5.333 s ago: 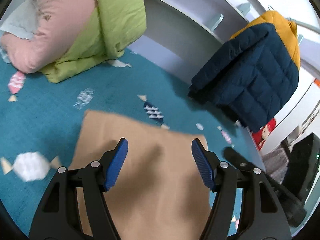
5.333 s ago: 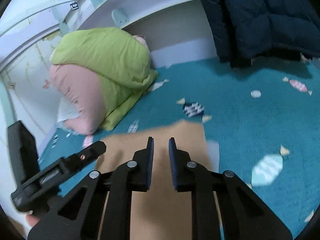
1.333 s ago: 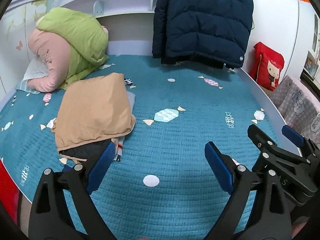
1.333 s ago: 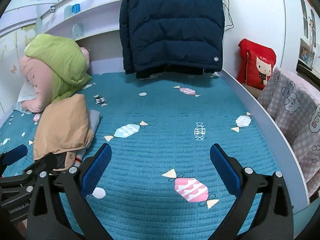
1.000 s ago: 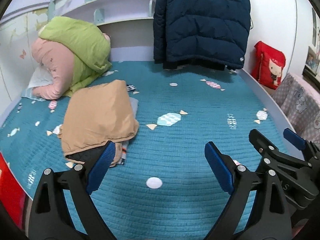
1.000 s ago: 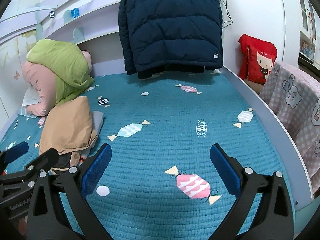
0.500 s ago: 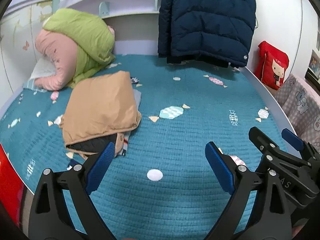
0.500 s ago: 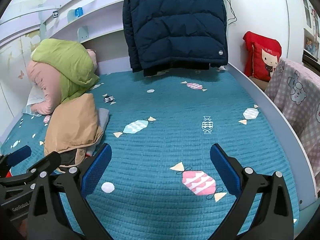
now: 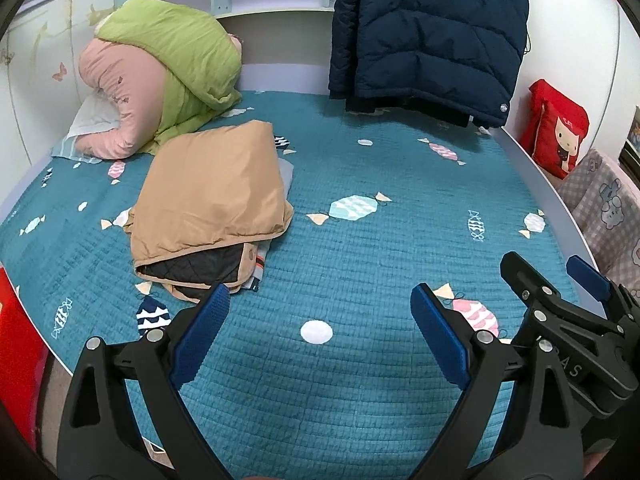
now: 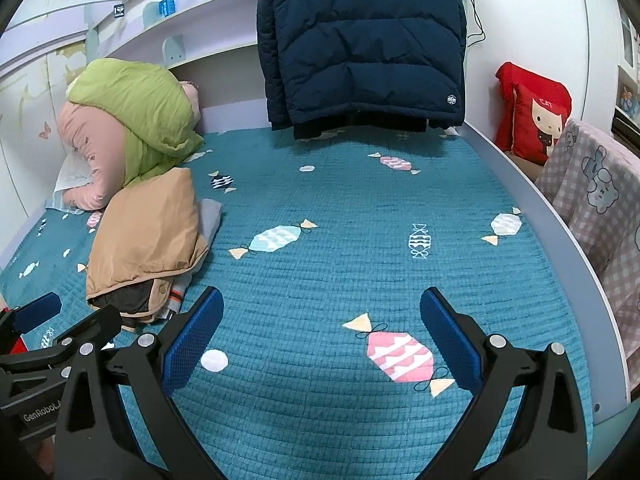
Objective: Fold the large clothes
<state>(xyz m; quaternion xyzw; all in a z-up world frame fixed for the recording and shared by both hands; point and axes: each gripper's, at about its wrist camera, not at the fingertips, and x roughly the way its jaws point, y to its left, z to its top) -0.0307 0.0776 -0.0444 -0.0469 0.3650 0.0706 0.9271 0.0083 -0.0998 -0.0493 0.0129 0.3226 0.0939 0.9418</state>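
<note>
A folded tan jacket (image 9: 216, 196) with dark lining lies on the left of the teal bedspread (image 9: 380, 248); it also shows in the right wrist view (image 10: 148, 232). A grey folded garment (image 10: 210, 216) sticks out under it. My left gripper (image 9: 320, 332) is open and empty above the bed's front edge, well short of the jacket. My right gripper (image 10: 320, 336) is open and empty over the bed's front middle. The right gripper also shows in the left wrist view (image 9: 560, 300).
A navy puffer jacket (image 10: 360, 40) hangs at the back wall. A green and pink rolled duvet (image 9: 168, 76) sits at the back left. A red cat cushion (image 10: 536, 112) and a checked blanket (image 10: 600, 208) lie beyond the bed's right rim.
Both grippers let go of the tan jacket, opened wide and pulled back to the bed's front edge. In the last second the views barely shift.
</note>
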